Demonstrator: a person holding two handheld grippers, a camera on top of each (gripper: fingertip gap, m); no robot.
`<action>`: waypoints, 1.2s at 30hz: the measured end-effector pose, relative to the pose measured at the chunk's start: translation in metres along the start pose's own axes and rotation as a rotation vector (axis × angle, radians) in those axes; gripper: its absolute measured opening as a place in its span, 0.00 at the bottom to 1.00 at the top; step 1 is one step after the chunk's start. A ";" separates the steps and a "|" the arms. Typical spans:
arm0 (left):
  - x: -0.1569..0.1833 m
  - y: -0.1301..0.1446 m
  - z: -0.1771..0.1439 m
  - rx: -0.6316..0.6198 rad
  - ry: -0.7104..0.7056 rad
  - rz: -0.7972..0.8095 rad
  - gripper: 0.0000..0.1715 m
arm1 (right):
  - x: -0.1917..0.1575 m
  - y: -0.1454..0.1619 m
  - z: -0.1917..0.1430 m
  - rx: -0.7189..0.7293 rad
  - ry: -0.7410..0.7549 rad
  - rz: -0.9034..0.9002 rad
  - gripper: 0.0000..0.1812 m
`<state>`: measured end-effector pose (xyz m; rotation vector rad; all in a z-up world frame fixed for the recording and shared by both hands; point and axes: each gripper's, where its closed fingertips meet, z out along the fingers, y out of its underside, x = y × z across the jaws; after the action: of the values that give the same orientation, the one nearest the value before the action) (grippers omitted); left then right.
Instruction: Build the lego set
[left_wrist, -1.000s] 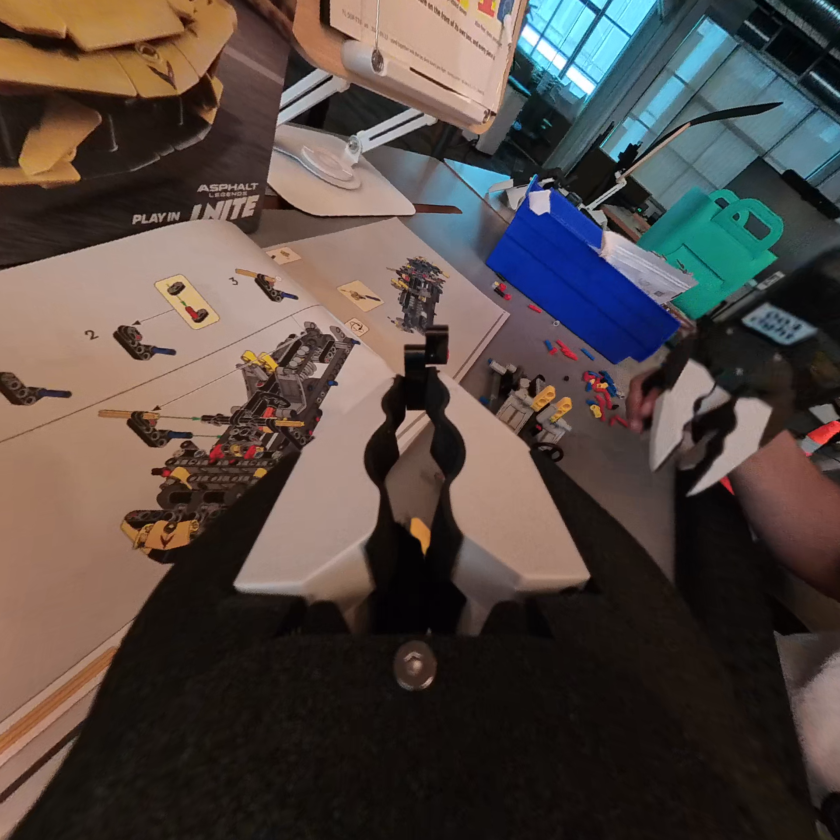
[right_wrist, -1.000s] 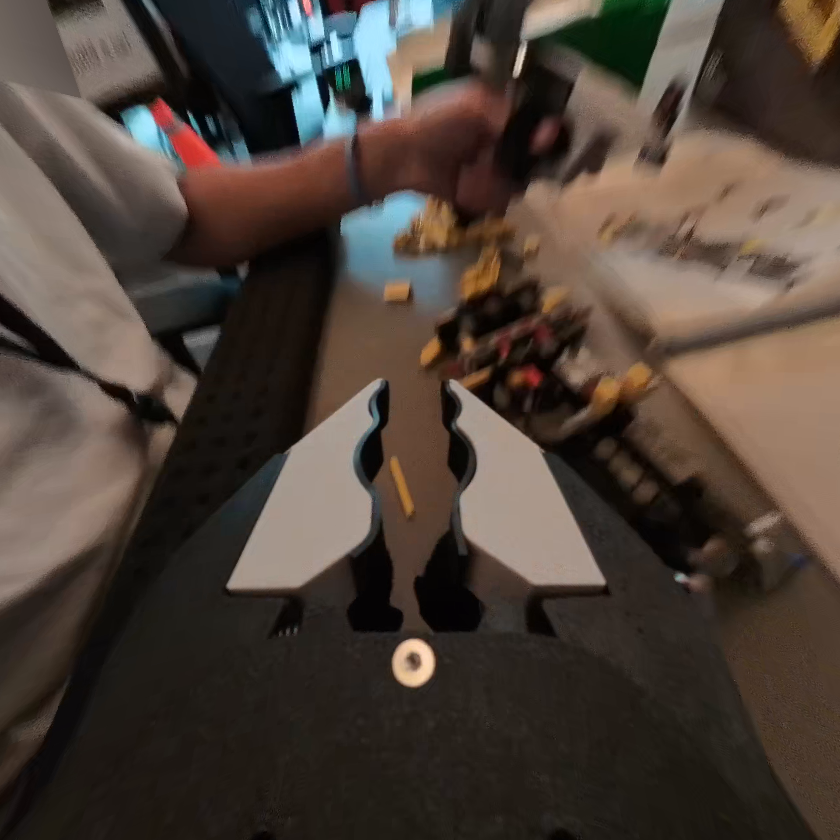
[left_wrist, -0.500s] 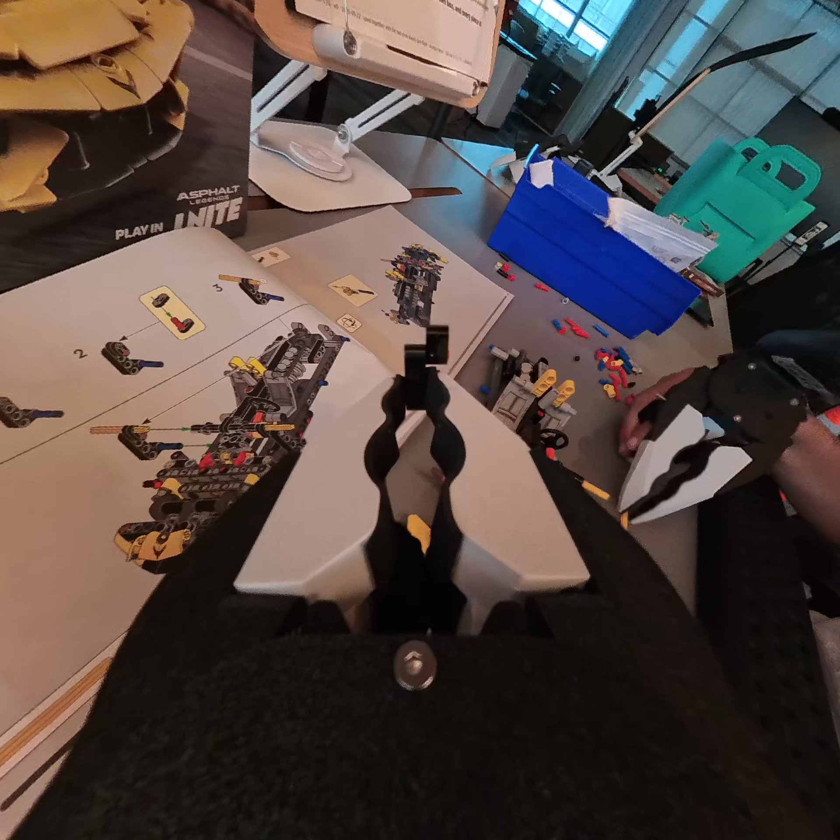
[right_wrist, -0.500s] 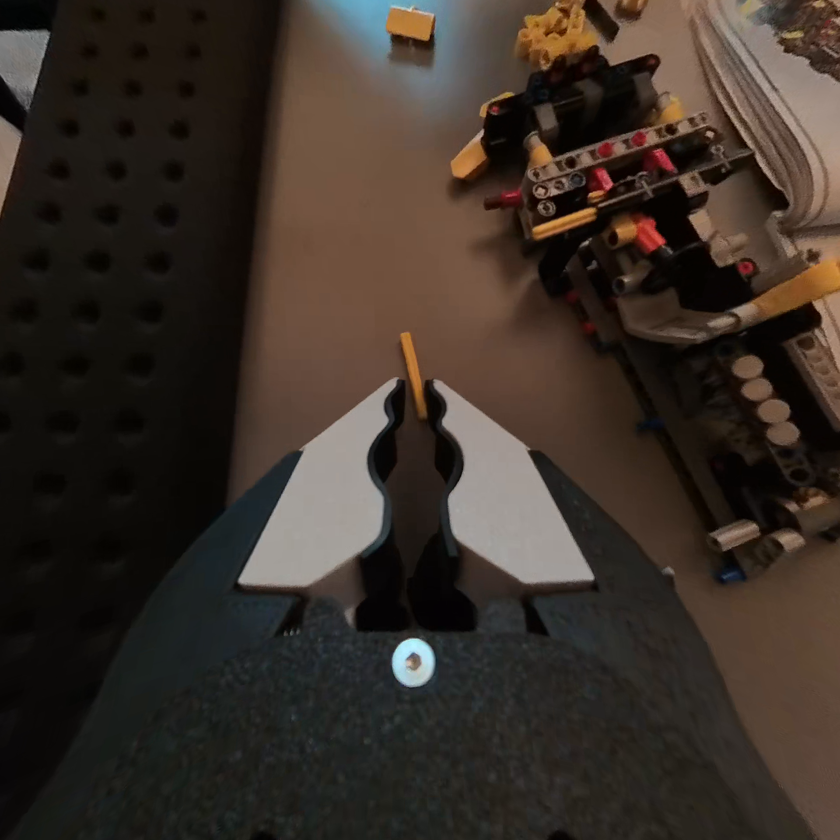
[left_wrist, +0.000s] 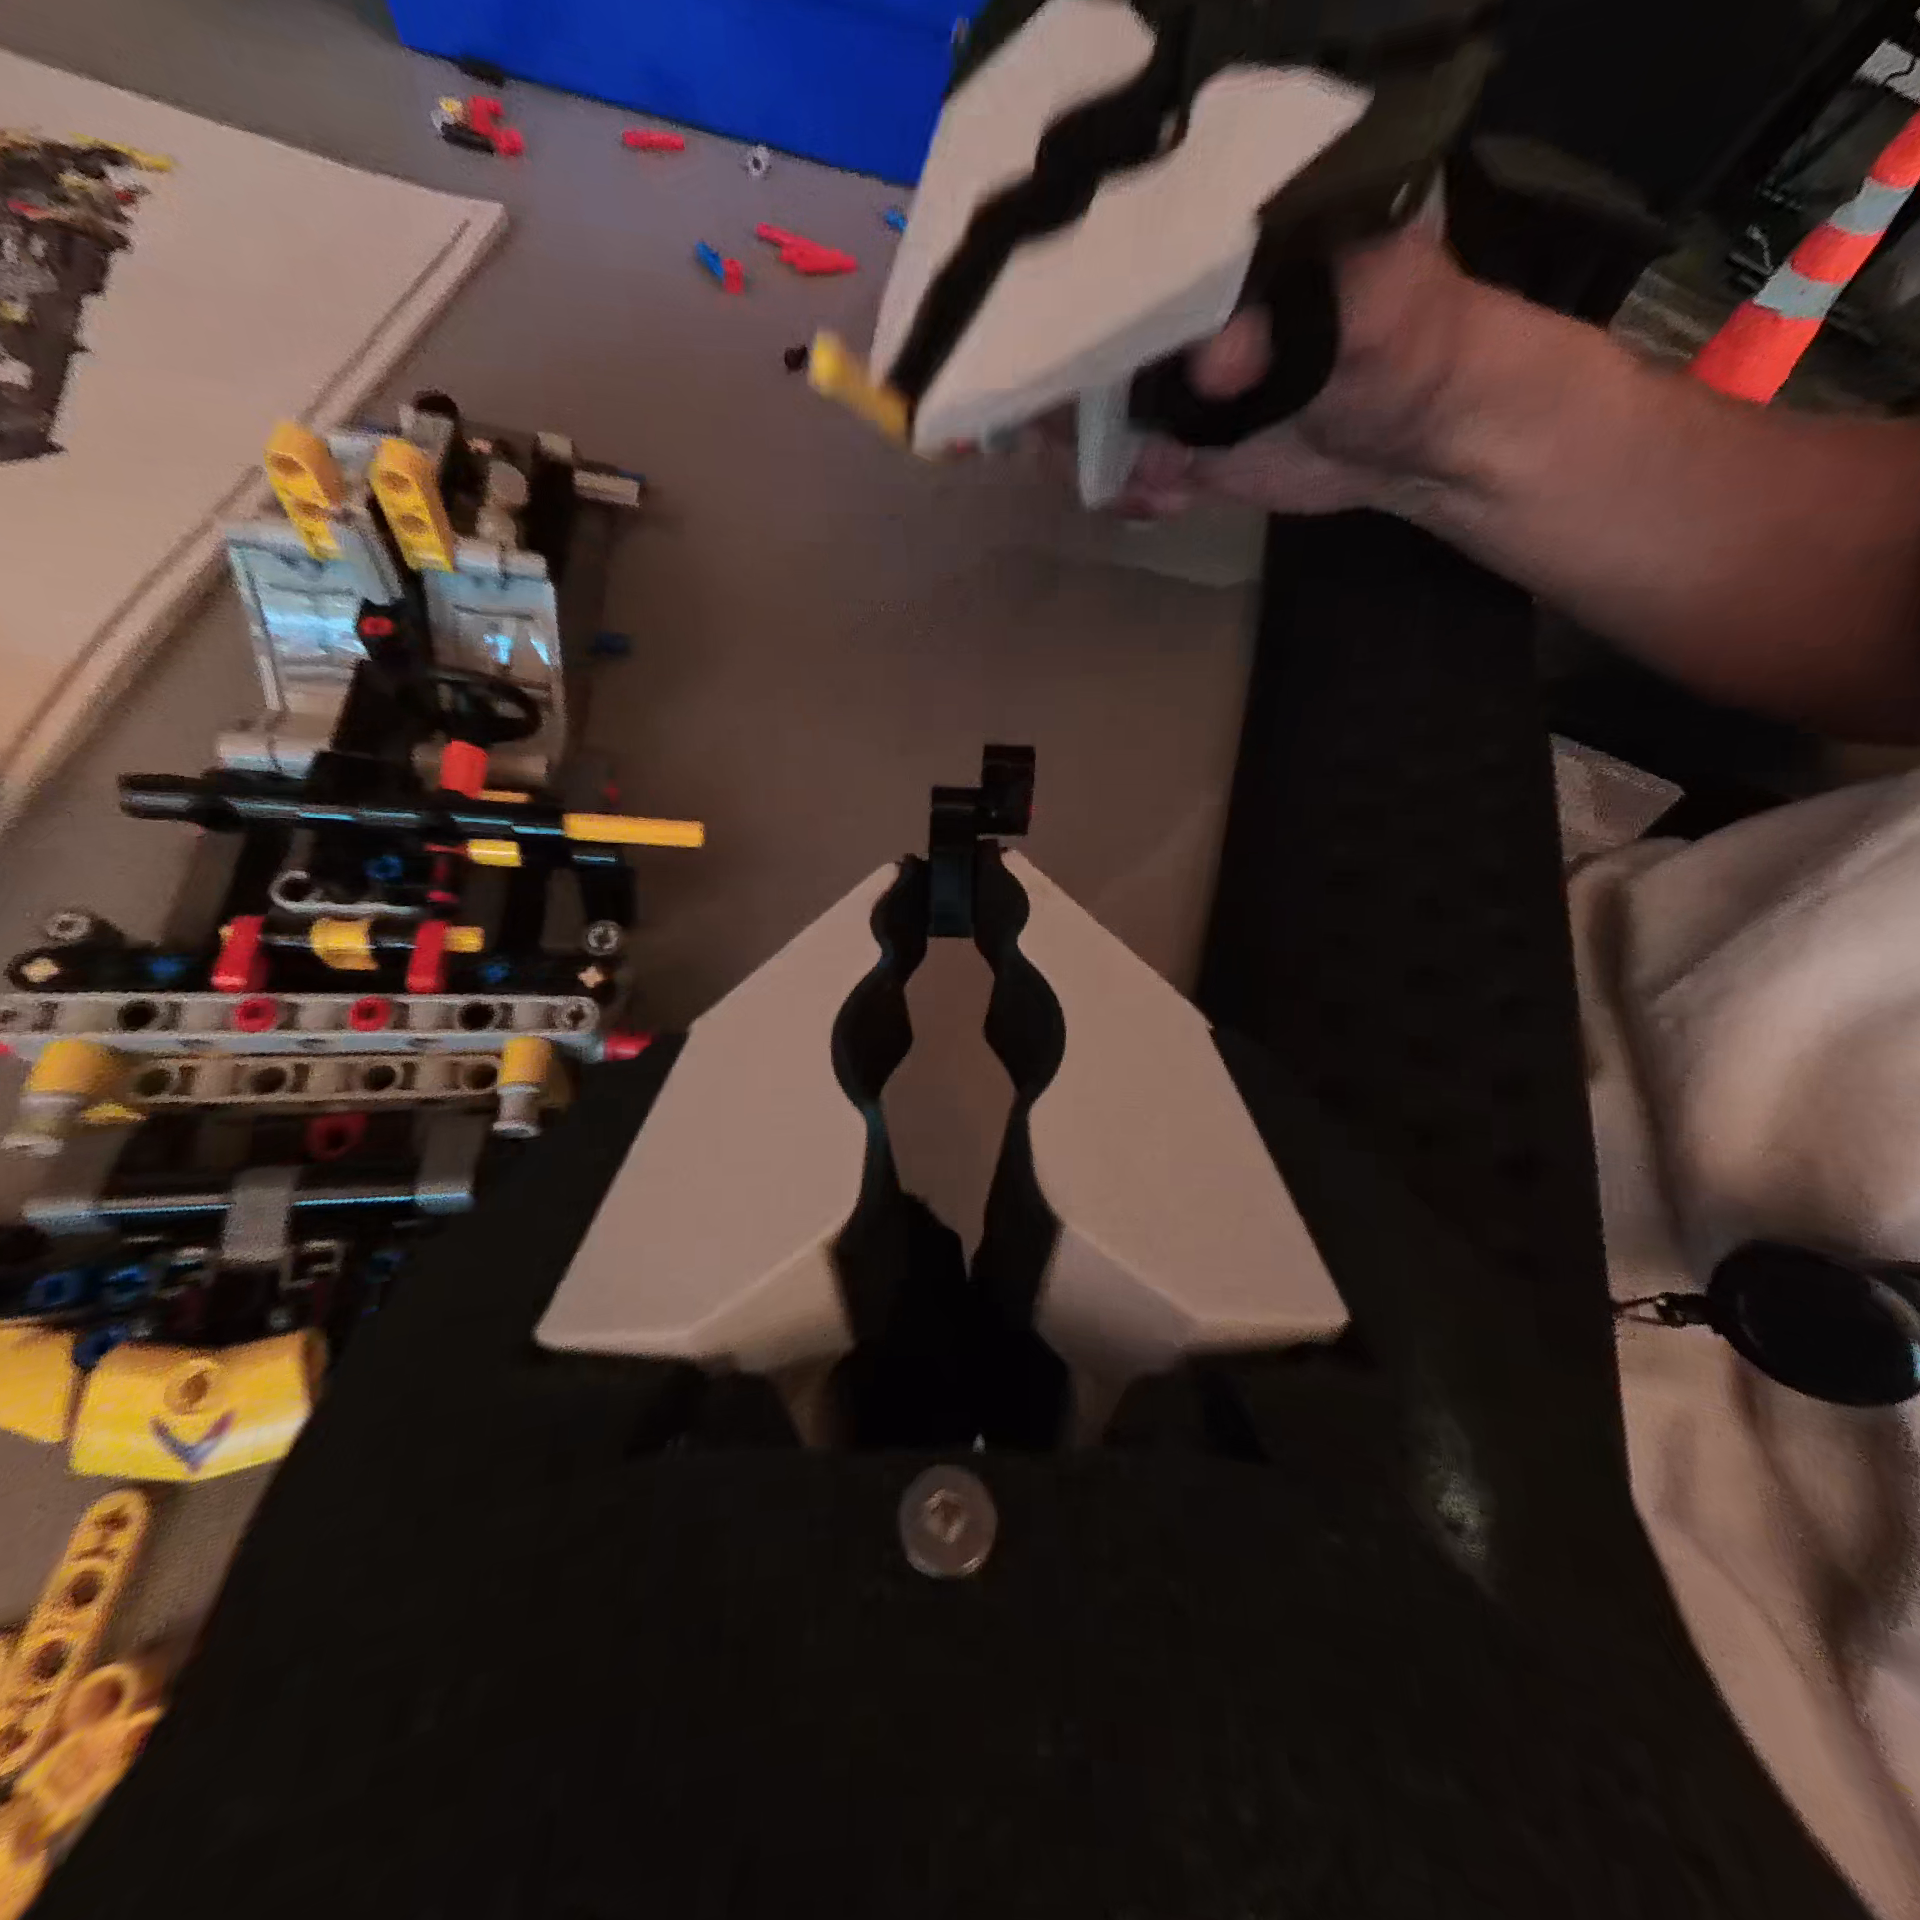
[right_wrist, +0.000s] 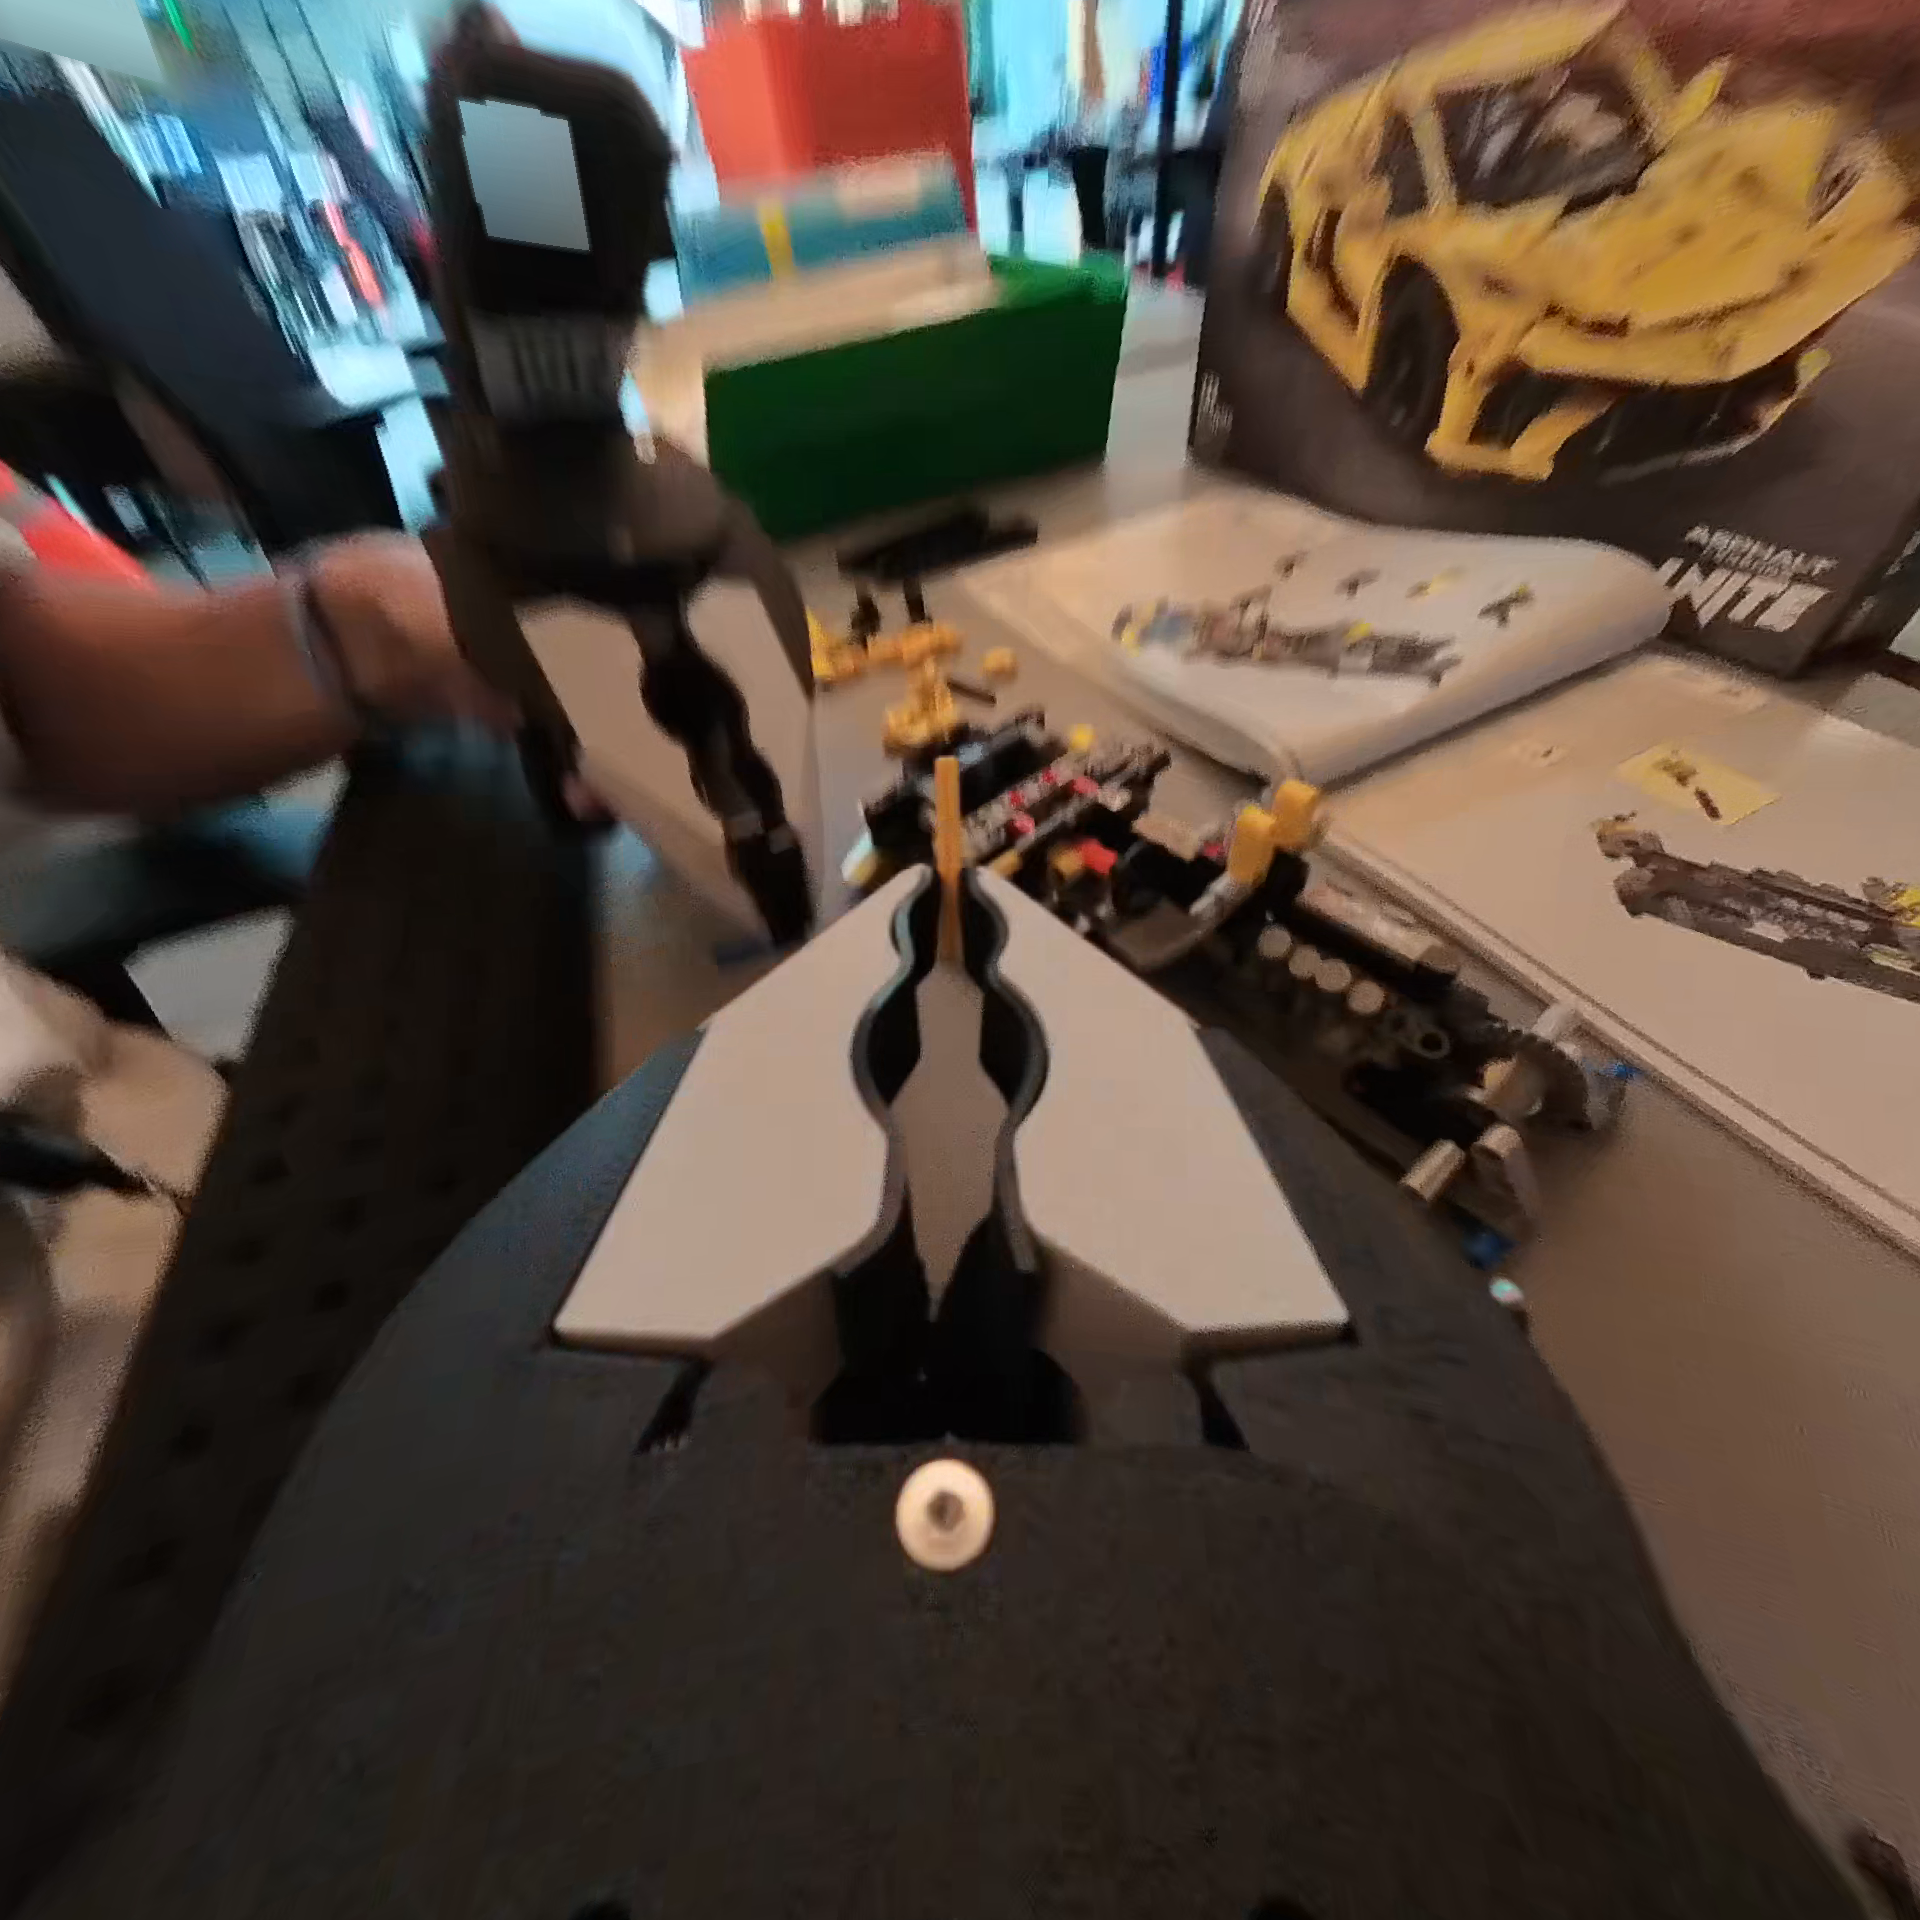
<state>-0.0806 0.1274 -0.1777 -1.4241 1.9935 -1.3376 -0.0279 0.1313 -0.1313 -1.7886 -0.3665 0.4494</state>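
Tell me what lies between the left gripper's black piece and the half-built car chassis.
Nothing: in the left wrist view, bare table separates the black piece in the left gripper from the chassis.

- A small black piece (left_wrist: 982, 821) is pinched at the tips of the left gripper (left_wrist: 951, 894).
- A half-built model car (left_wrist: 343, 904) is seen on the table (left_wrist: 883, 623), left of it.
- A yellow rod (left_wrist: 857, 387) is clamped by the right gripper (left_wrist: 914, 400), raised above the table.

Both wrist views look down their fingers, sharing the lego chassis (left_wrist: 343, 935) (right_wrist: 1195, 894).
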 end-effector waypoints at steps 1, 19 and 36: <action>-0.002 0.004 0.004 -0.015 -0.014 -0.004 0.03 | -0.002 -0.008 -0.003 0.060 -0.009 0.028 0.02; -0.012 0.035 0.019 -0.187 -0.192 0.159 0.03 | -0.001 -0.013 -0.008 0.131 -0.026 0.104 0.02; -0.002 -0.026 -0.014 0.042 -0.160 0.088 0.15 | -0.018 -0.028 -0.001 0.197 -0.169 0.285 0.02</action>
<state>-0.0757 0.1345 -0.1490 -1.3632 1.8907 -1.1828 -0.0437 0.1288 -0.1021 -1.6199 -0.1759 0.8136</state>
